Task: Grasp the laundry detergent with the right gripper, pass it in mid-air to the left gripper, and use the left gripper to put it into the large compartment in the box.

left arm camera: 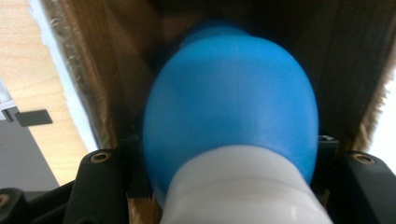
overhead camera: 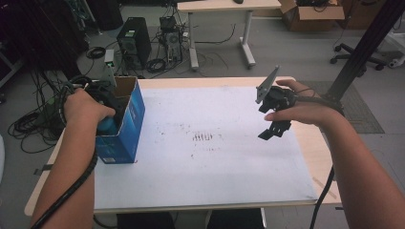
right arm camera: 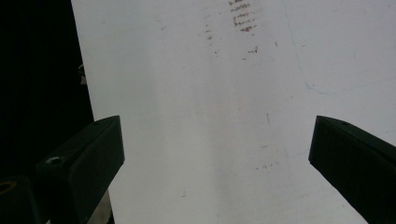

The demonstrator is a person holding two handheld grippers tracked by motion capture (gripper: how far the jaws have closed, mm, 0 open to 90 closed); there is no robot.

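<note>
A blue cardboard box (overhead camera: 125, 125) stands open-topped at the table's left edge. My left gripper (overhead camera: 106, 110) reaches down into it, shut on a blue rounded object with a white base (left arm camera: 231, 112), whose blue part also peeks out under the hand (overhead camera: 107, 126). The box's brown inner walls (left arm camera: 93, 70) surround the object. My right gripper (overhead camera: 273, 130) hovers over the right side of the white sheet (overhead camera: 210, 148), jaws wide apart with nothing between them; the right gripper view looks down on the bare sheet (right arm camera: 210, 116).
Dark smudge marks (overhead camera: 203, 137) sit mid-sheet. The wooden table edge (overhead camera: 315, 148) shows at the right. Beyond the table are computer towers (overhead camera: 134, 40), tangled cables, a second desk (overhead camera: 229, 5), a cardboard box (overhead camera: 310, 14) and a black diagonal post (overhead camera: 365, 45).
</note>
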